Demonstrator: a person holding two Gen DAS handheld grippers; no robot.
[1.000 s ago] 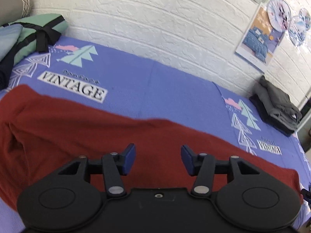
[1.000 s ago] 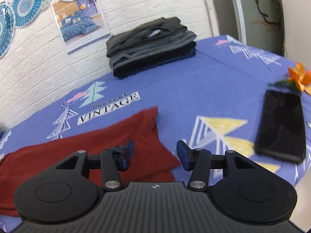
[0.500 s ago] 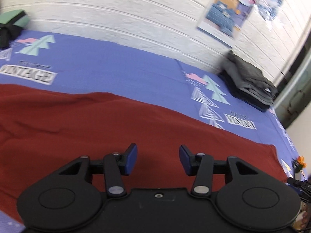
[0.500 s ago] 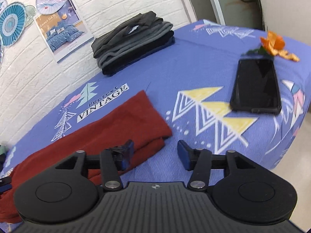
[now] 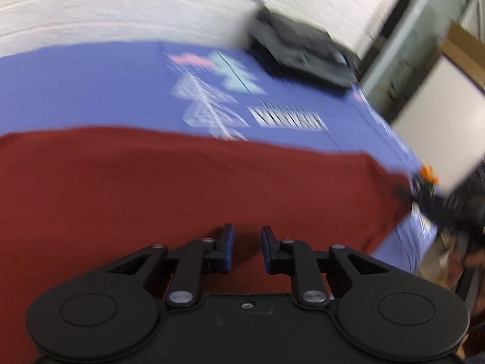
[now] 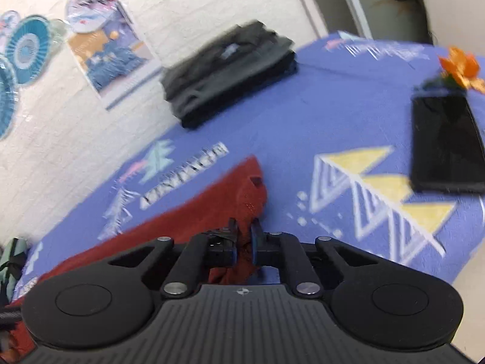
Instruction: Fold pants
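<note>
Dark red pants [image 5: 188, 182] lie spread flat on the blue patterned bedsheet [image 5: 91, 91]. My left gripper [image 5: 247, 247] hovers over the pants' near edge with its jaws partly open and nothing between them. In the right wrist view the pants' leg end [image 6: 230, 194] reaches toward the bed's middle. My right gripper [image 6: 244, 238] is shut on the red fabric at the leg's end corner, with cloth bunched between the pads.
A stack of folded dark grey clothes [image 6: 227, 72] sits by the white brick wall. A black phone [image 6: 445, 142] and an orange flower [image 6: 460, 66] lie near the bed's right edge. Posters and fans hang on the wall [image 6: 100, 57].
My right gripper has closed on the pant leg's end corner. My left gripper swung right along the pants and its jaws narrowed. Both views are motion-blurred.
</note>
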